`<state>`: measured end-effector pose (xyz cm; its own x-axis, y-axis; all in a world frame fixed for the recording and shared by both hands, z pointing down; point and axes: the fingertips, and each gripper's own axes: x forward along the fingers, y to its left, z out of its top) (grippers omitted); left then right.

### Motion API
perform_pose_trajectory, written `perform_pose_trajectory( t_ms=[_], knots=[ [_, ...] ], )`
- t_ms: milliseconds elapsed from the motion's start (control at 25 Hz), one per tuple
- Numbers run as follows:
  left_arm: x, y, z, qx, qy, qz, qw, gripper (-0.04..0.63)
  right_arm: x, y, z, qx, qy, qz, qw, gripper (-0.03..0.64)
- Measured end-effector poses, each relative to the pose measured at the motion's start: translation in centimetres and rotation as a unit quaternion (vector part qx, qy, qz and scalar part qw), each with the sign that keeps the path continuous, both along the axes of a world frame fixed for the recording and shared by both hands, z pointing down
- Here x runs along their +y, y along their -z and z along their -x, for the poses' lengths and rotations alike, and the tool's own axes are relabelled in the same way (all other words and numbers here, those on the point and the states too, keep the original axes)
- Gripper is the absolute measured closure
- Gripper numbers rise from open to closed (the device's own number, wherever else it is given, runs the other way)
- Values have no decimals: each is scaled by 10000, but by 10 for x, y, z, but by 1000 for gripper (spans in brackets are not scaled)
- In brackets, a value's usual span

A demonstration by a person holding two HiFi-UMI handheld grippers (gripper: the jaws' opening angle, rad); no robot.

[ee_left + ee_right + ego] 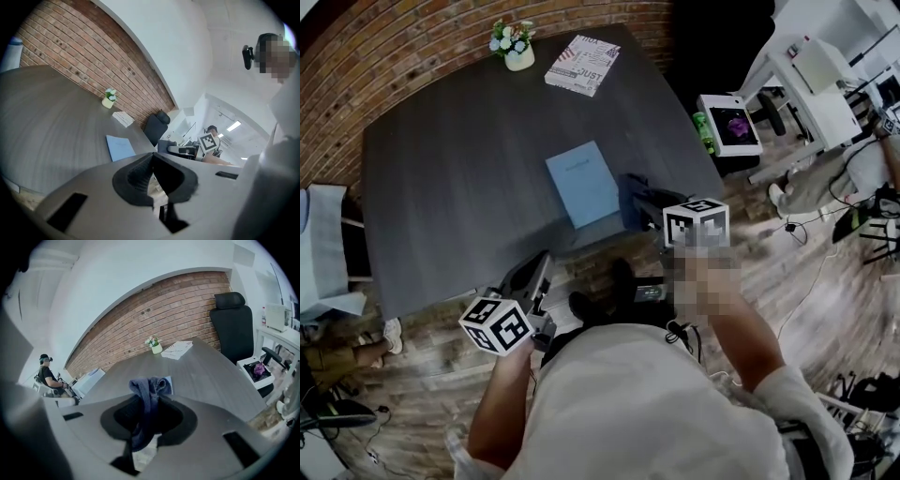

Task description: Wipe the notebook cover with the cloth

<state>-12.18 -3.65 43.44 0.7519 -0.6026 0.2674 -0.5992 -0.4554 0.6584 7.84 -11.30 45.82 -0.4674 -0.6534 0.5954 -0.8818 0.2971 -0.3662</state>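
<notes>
The light blue notebook (582, 184) lies flat near the front edge of the dark grey table (450, 178). My right gripper (639, 201) hovers just right of it, at the table's edge, shut on a dark blue cloth (147, 391) that bunches up between the jaws. In the right gripper view the cloth hides most of the notebook (169, 383). Below the front edge and off the table, my left gripper (540, 266) is shut with nothing in it (152, 158). From the left gripper view the notebook (119, 146) lies ahead on the tabletop.
A small pot of flowers (516, 47) and a printed book (582, 64) sit at the table's far edge by the brick wall. A black office chair (231, 327) stands at the right end, near a box (729, 124) and white desks (814, 86).
</notes>
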Motion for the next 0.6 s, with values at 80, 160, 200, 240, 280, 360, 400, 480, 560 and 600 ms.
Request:
perform_pose_trajectory(
  t_ms=[80, 160, 200, 240, 280, 360, 400, 480, 560, 600],
  knots=[
    [5, 10, 5, 50, -7, -112, 9999, 586, 8, 8, 4, -11, 29, -92, 10000, 526],
    [9, 18, 9, 85, -7, -216, 9997, 586, 14, 17, 8, -9, 57, -192, 9998, 526],
    [11, 22, 11, 96, 1, -259, 9996, 586, 17, 21, 9, -17, 63, -241, 9997, 525],
    [12, 25, 14, 107, 14, -296, 9995, 586, 20, 25, 10, -35, 63, -283, 9996, 525],
    [14, 28, 16, 119, 33, -326, 9994, 586, 22, 29, 11, -61, 60, -319, 9995, 525],
    [17, 33, 20, 152, 90, -380, 9991, 586, 27, 36, 13, -125, 60, -382, 9992, 525],
    [19, 37, 22, 173, 121, -411, 9989, 586, 29, 40, 14, -154, 65, -415, 9990, 525],
    [22, 45, 24, 211, 177, -486, 9984, 586, 32, 49, 16, -228, 77, -490, 9985, 525],
    [25, 54, 24, 237, 214, -577, 9978, 586, 35, 59, 16, -315, 87, -570, 9978, 525],
    [28, 58, 23, 242, 227, -621, 9975, 586, 37, 63, 15, -350, 99, -607, 9975, 525]
  ],
)
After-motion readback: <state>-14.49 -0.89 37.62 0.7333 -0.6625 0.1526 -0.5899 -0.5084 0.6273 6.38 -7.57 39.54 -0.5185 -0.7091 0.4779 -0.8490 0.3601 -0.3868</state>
